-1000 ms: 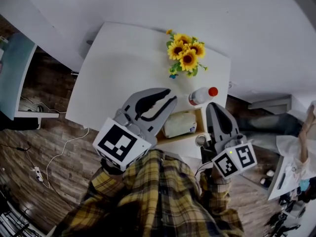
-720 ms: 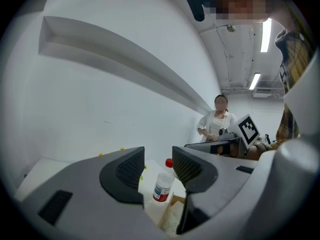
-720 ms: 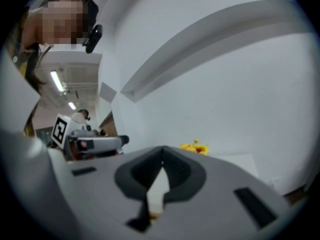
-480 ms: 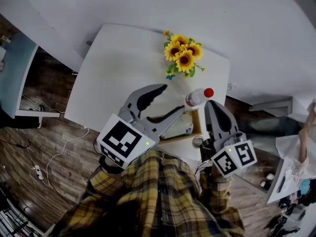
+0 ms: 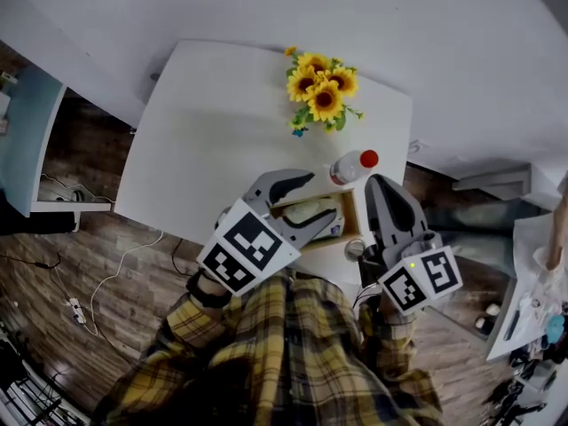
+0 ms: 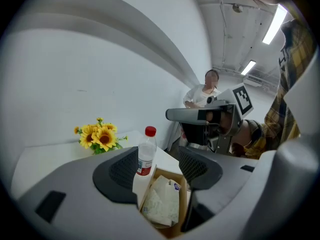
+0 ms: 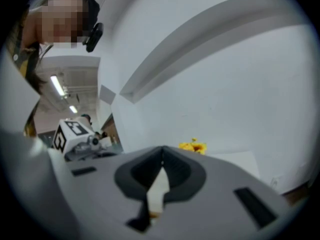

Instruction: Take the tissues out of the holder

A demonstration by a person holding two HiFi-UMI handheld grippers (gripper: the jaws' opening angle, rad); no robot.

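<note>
The left hand-held gripper (image 6: 159, 164) hangs with jaws spread wide over the wooden holder (image 6: 183, 194). The tissues (image 6: 161, 204) lie inside it, below and between the pads, untouched, which looks like a stance for a downward grab. The right hand-held gripper (image 5: 382, 189), jaws together on nothing, sits just right of the left one. Beyond the left jaw stands a red-capped bottle (image 6: 145, 154); its label and the tissue pack's blue print are illegible.
</note>
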